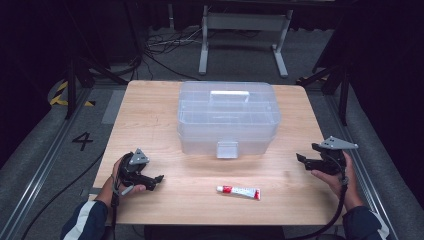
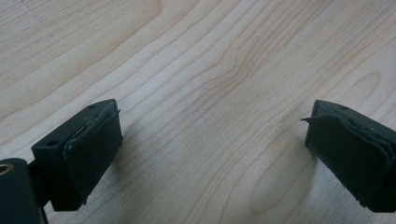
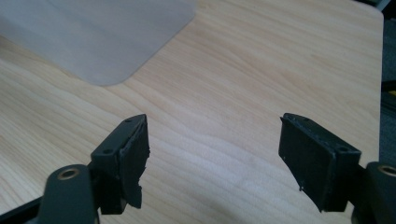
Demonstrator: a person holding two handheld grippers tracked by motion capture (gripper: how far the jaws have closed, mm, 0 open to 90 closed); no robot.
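Note:
A clear plastic storage box (image 1: 228,116) with a white handle and a front latch stands shut at the middle back of the wooden table (image 1: 150,115). A small white and red tube (image 1: 238,191) lies flat near the front edge, in front of the box. My left gripper (image 1: 159,179) rests low at the front left, open, with bare wood between its pads (image 2: 91,149). My right gripper (image 1: 300,158) is held a little above the table at the front right, open with nothing between its pads (image 3: 133,158). A corner of the box (image 3: 93,32) shows at the upper left of the right gripper view.
The table's right edge (image 3: 380,70) lies close beside my right gripper. Bare wood separates the tube from each gripper. Behind the table stand a white metal frame (image 1: 245,30) and loose cables on grey floor.

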